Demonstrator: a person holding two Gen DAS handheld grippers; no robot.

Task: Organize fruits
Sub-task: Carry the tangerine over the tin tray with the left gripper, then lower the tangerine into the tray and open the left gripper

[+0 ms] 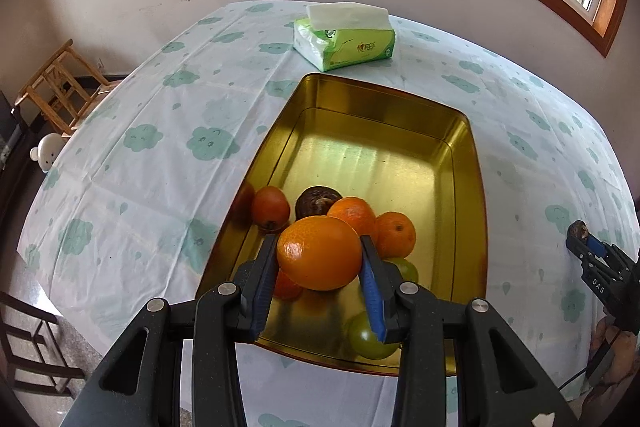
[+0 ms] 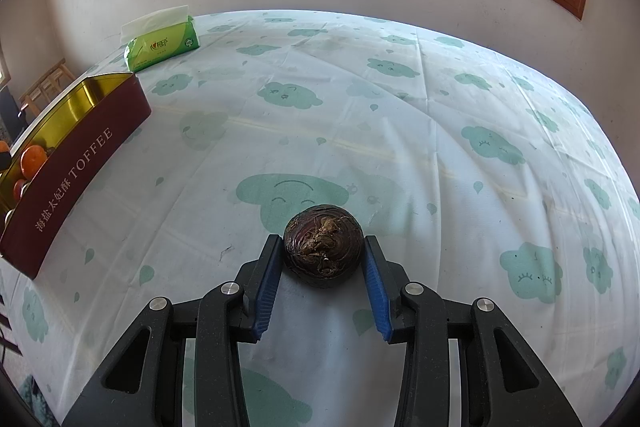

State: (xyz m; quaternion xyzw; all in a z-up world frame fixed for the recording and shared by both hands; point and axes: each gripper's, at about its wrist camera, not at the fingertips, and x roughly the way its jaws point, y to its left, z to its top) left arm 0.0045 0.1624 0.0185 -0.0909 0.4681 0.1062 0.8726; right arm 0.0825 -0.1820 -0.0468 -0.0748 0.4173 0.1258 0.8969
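Left wrist view: left tool (image 1: 320,251) pinching round orange citrus fruit (image 1: 319,253) above gold rectangular metal tin (image 1: 476,187) w/ other fruit inside. Right tool (image 2: 324,255) clamped on dark brown round water chestnut (image 2: 323,247), over cloud-print counter (image 2: 400,147), right of tin.

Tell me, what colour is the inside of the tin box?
Shiny gold inside the tin box; the left wrist view shows it best.

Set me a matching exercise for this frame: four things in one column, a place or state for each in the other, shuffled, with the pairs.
1. orange
2. dark brown fruit
3. tissue pack
4. green grape

a. on the tablecloth beyond the tin
b. held in the right gripper
c. lying in the gold tin
d. held in the left gripper

Pairs: 1-d, 2-b, 3-a, 4-c
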